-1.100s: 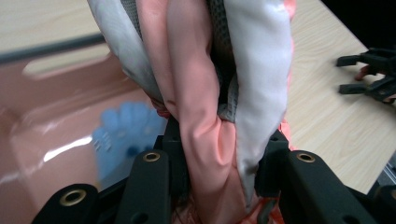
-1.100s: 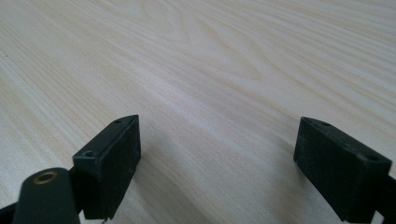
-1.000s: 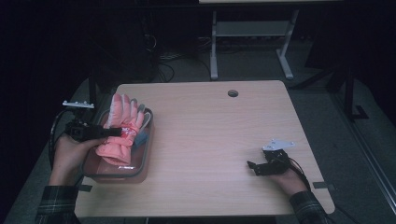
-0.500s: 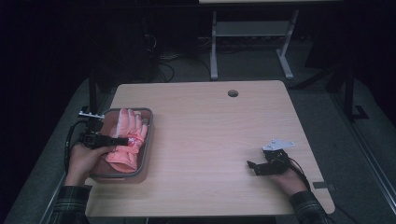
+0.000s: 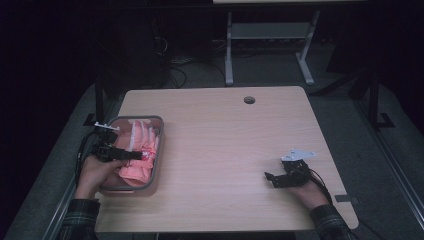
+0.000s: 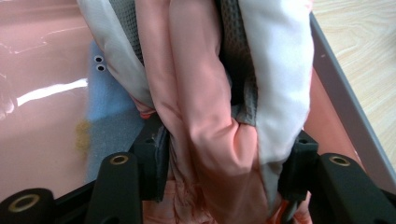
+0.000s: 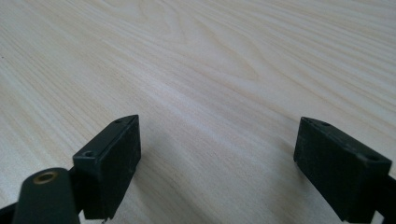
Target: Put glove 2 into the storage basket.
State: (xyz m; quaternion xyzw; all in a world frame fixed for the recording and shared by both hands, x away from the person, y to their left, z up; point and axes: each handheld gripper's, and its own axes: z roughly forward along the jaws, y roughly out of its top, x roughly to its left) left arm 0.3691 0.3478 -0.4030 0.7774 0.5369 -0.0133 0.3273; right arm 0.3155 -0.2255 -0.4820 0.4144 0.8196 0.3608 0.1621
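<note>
A padded pink and white glove [image 5: 140, 149] lies in a clear bin with a grey rim [image 5: 158, 150] at the table's left. My left gripper [image 5: 142, 156] reaches into the bin from the left, level over the glove. In the left gripper view the glove [image 6: 205, 93] fills the gap of that gripper [image 6: 226, 158]. Its jaws have just been opening, and the fabric still bulges against both pads. My right gripper [image 5: 270, 177] rests low at the front right, and in its own view it [image 7: 217, 158] stands open over bare wood.
A blue felt piece with two googly eyes [image 6: 109, 116] lies on the bin's floor beside the glove. The bin's grey rim [image 6: 345, 107] runs along the right, with the wooden table [image 5: 225, 140] beyond. A cable hole [image 5: 249, 100] sits near the far edge.
My left gripper has come down with the glove, from above the bin into it. The glove now rests inside the bin. The right hand has stayed in place.
</note>
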